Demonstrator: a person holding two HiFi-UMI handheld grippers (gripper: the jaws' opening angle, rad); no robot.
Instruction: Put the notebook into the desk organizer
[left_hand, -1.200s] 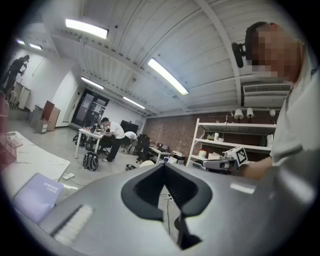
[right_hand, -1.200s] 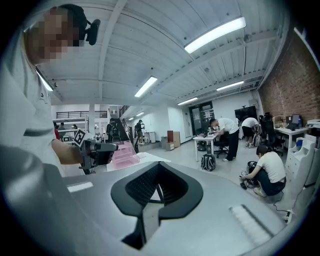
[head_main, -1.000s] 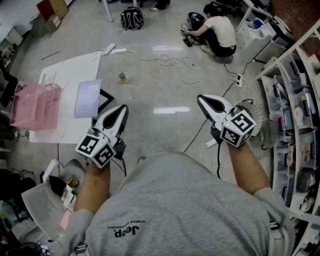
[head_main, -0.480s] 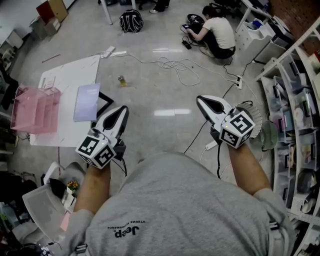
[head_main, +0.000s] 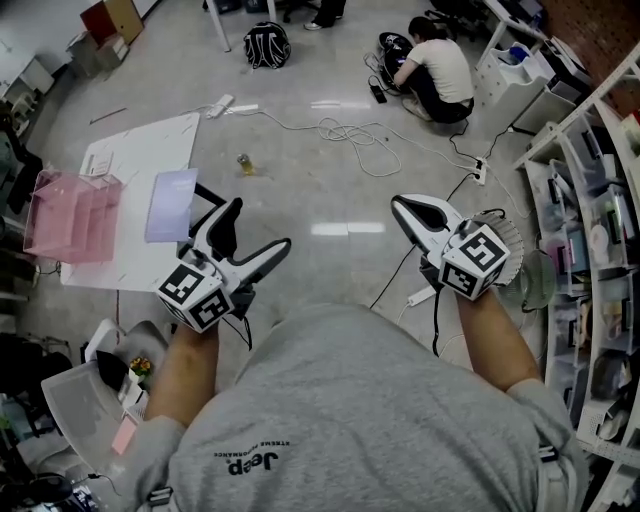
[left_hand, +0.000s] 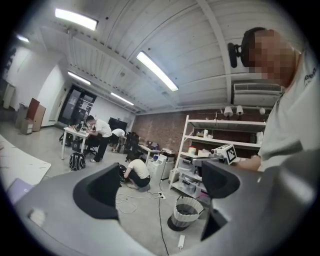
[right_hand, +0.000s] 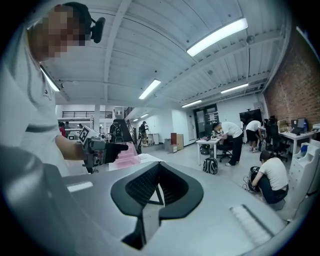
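A lavender notebook (head_main: 170, 204) lies flat on a white table (head_main: 140, 145), right of a clear pink desk organizer (head_main: 72, 214). In the head view my left gripper (head_main: 258, 224) hovers off the table's right edge, just right of the notebook and apart from it. Its jaws are opening and stand wide, with nothing between them (left_hand: 165, 185). My right gripper (head_main: 398, 202) is held over the floor farther right, its jaws shut and empty (right_hand: 159, 186). The right gripper view also catches the organizer (right_hand: 125, 153) beyond the left gripper (right_hand: 100, 150).
A person (head_main: 440, 70) crouches on the floor at the back, by cables (head_main: 350, 130) and a backpack (head_main: 265, 45). Shelving (head_main: 600, 200) lines the right, with a wastebasket (head_main: 520, 255) beside it. A small bottle (head_main: 245, 162) stands on the floor; a clear bin (head_main: 75, 400) sits lower left.
The left gripper's jaws were shut in both earlier frames and now stand wide apart. The right gripper has barely moved.
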